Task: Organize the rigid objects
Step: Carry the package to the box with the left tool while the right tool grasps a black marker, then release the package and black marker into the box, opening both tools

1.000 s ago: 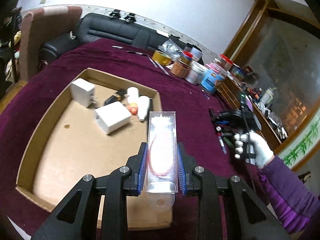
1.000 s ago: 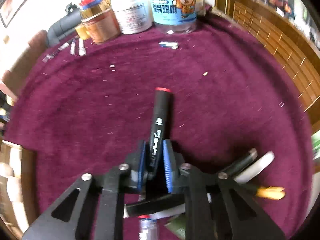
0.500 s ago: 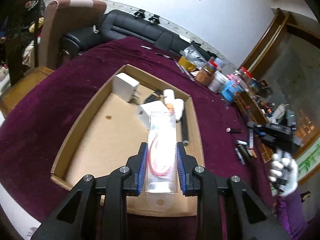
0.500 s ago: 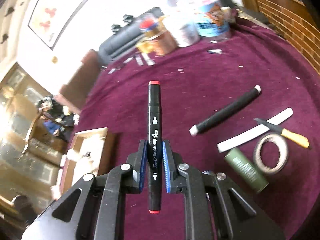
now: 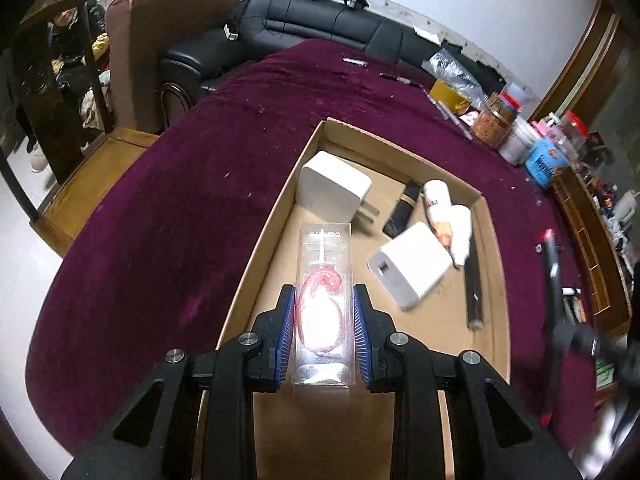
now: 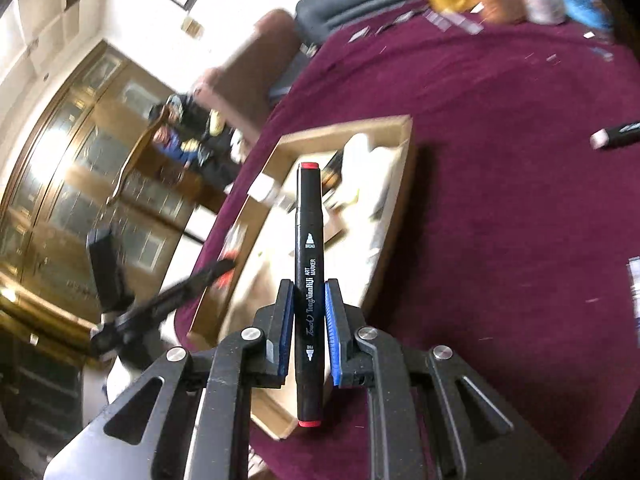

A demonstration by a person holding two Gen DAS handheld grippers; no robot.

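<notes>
Marker lettering legible only from right tongs view.

Both views are strongly bent by the fisheye lens, and dark corners are seen at the edges. In the left wrist view the scene is evenly lit and mostly sharp; a white glare is seen on the clear case, and the right edge is smeared by motion. In the right wrist view only the marker is kept sharp, while the box and the table behind are blurred. Bright light is reflected from the golden cabinet, and the upper wall is overexposed.
</notes>
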